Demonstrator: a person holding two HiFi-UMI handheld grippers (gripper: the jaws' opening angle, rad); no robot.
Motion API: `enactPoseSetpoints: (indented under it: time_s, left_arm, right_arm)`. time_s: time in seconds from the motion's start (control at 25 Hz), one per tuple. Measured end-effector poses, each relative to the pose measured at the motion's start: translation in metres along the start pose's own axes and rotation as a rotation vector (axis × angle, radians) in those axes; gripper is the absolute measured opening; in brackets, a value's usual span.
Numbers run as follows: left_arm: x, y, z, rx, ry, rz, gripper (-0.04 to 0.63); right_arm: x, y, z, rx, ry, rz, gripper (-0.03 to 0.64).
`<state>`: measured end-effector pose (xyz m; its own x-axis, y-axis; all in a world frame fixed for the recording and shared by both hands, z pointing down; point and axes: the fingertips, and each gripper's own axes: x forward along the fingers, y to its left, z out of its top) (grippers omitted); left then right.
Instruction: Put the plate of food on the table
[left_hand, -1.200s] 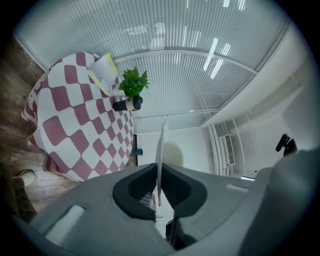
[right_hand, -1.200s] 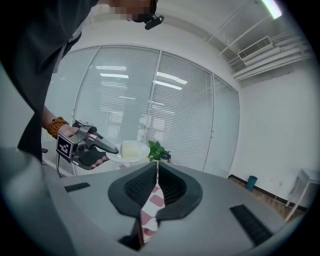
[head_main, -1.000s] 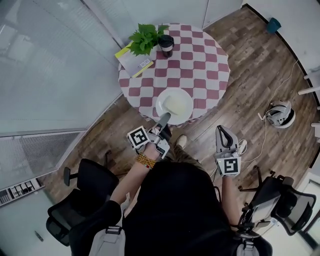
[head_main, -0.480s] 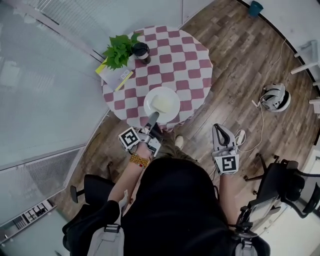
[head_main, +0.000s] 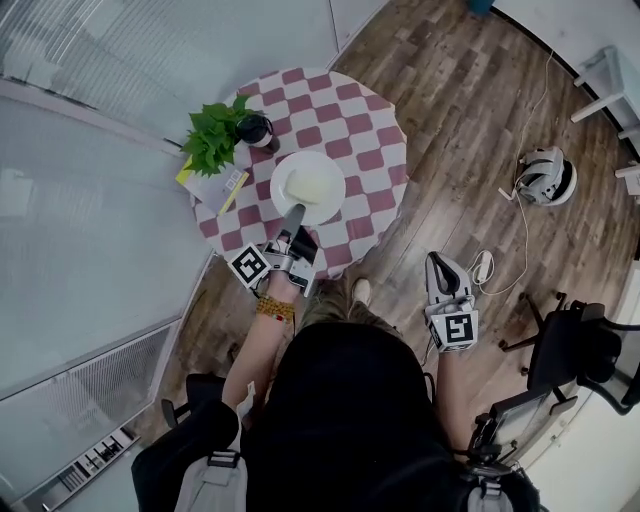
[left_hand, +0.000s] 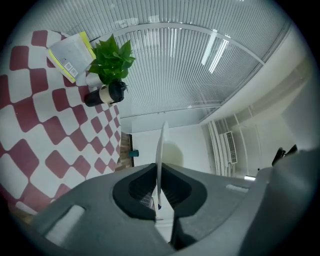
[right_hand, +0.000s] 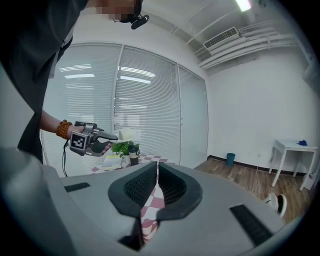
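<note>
The left hand-held gripper (head_main: 294, 214) is gripping the plate (head_main: 312, 183) by its rim, inward of the worktop's (head_main: 372, 140) near edge; the right hand-held gripper (head_main: 441, 268) is hanging clenched, empty.

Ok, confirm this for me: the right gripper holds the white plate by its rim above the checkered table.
Wrong gripper: the left gripper holds the white plate by its rim above the checkered table, as the head view shows.
</note>
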<state>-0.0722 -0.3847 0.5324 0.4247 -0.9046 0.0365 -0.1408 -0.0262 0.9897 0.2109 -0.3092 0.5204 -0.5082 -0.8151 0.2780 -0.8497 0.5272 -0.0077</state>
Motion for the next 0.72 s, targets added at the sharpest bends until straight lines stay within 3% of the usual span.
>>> enactPoseSetpoints:
  time_s: [0.24, 0.48, 0.72]
  left_arm:
    - [0.048, -0.005, 0.031, -0.002, -0.012, -0.036, 0.021]
    - [0.097, -0.002, 0.073, -0.003, -0.049, -0.070, 0.021]
    - [0.143, 0.017, 0.104, -0.017, -0.079, -0.035, 0.021]
  right_arm:
    - [0.023, 0.013, -0.014, 0.011, 0.078, 0.043, 0.014]
    - [0.041, 0.022, -0.017, 0.018, 0.084, 0.073, 0.014]
    - [0.048, 0.016, -0.024, 0.027, 0.118, 0.060, 0.014]
